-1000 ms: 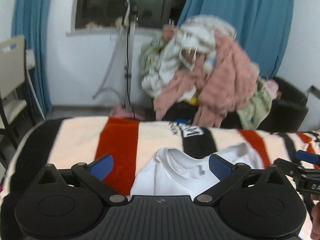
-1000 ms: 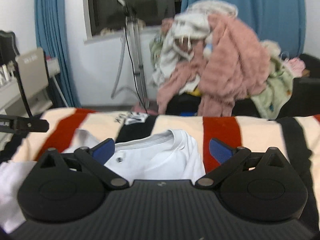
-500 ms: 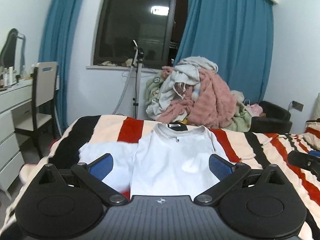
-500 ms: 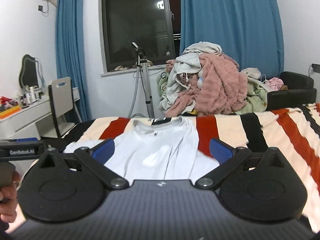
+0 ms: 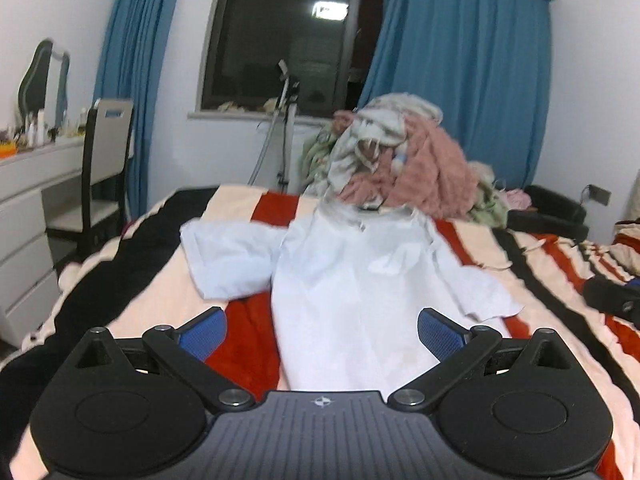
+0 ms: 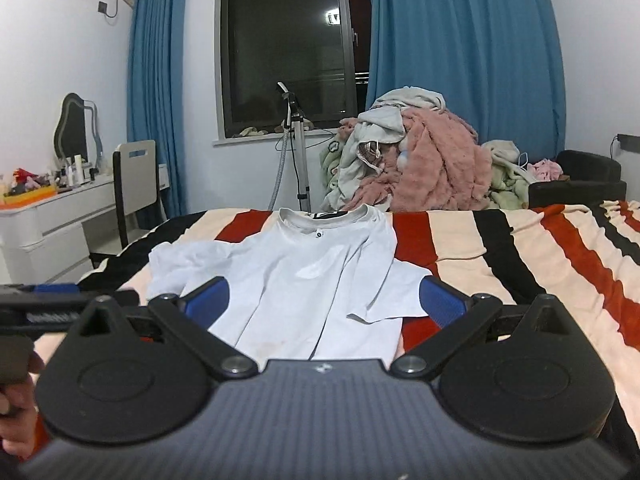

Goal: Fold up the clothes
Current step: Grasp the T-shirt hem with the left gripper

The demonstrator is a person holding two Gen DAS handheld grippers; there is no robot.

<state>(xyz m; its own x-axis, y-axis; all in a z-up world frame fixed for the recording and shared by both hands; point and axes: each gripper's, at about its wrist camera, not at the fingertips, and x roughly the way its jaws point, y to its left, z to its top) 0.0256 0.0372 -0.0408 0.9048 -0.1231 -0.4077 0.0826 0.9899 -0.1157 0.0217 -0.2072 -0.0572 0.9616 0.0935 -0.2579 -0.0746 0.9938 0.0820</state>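
Whereas a second ago both cameras sat low and close over the collar, they have since pulled back and risen, so the whole white T-shirt (image 6: 316, 276) now shows, lying face up and spread along the striped blanket (image 6: 520, 248) on the bed, neckline toward the far edge and hem toward the viewer. Both sleeves lie out to the sides, the one on the viewer's left bunched and the other creased, with wrinkles down the body. The left claw (image 5: 322, 336) stands wide open with nothing between its blue pads, hovering above the hem end; the right claw (image 6: 324, 300) is likewise spread wide and empty over the lower part of the shirt. In the right wrist view a hand (image 6: 16, 420) shows at the lower left edge beside the other tool. The retreat suggests the laying-out is finished and folding proper has not begun; a sleeve or side edge looks like the likely first grab. Behind the bed a heap of unfolded laundry (image 6: 420, 164) waits on a dark chair.
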